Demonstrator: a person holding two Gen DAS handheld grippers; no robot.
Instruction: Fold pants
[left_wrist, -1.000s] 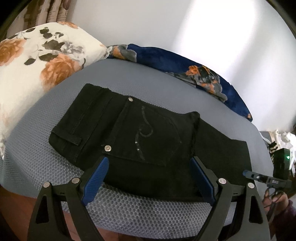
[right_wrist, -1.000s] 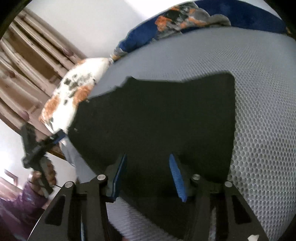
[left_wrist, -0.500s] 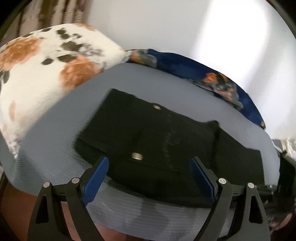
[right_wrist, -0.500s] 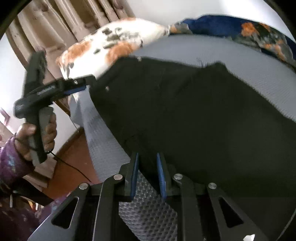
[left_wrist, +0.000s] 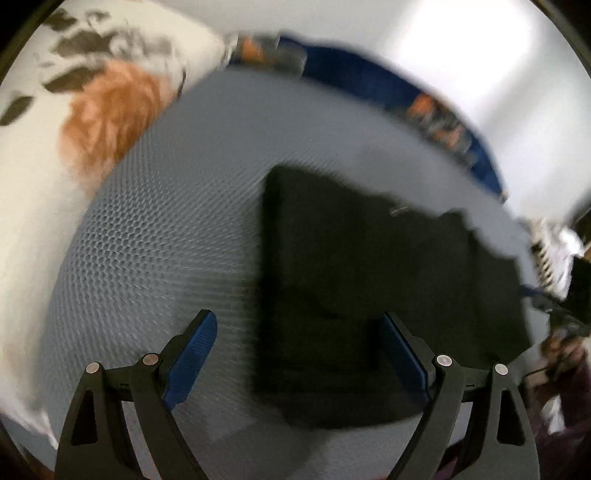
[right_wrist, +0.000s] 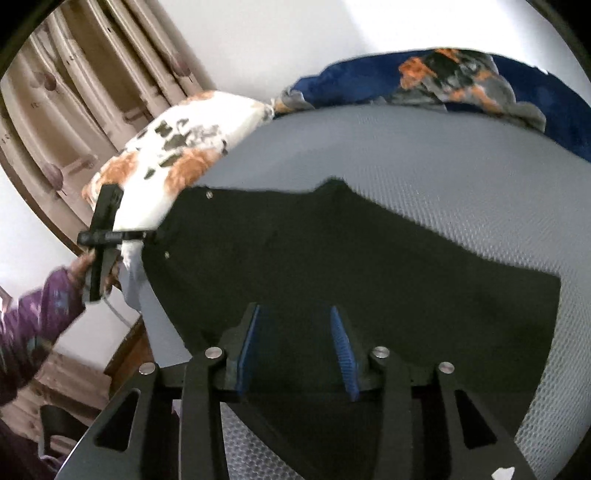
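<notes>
The black pants (right_wrist: 351, 266) are lying flat on the grey honeycomb-textured bed (right_wrist: 461, 155), already folded over into a broad dark slab, with two small metal rivets showing near the waist end at the far left of the right hand-held gripper (right_wrist: 295, 350). That right hand-held gripper is pointing steeply down over the near edge of the pants; its jaws have just been opening and are standing partly apart, the cloth lying beneath the blue pads (right_wrist: 341, 350) rather than being pinched. The left hand-held gripper (left_wrist: 295, 354) is also tilting downward, jaws spread wide and gripping nothing: its right finger is hovering over the pants (left_wrist: 369, 295) while its left finger is over bare bed (left_wrist: 155, 240). The left view is blurring heavily. From the right view, a hand (right_wrist: 86, 267) in a purple sleeve (right_wrist: 33, 317) is holding the left tool out at the waist end. A floral pillow (right_wrist: 177, 166) and a blue floral blanket (right_wrist: 443, 81) are lying beyond the pants.
</notes>
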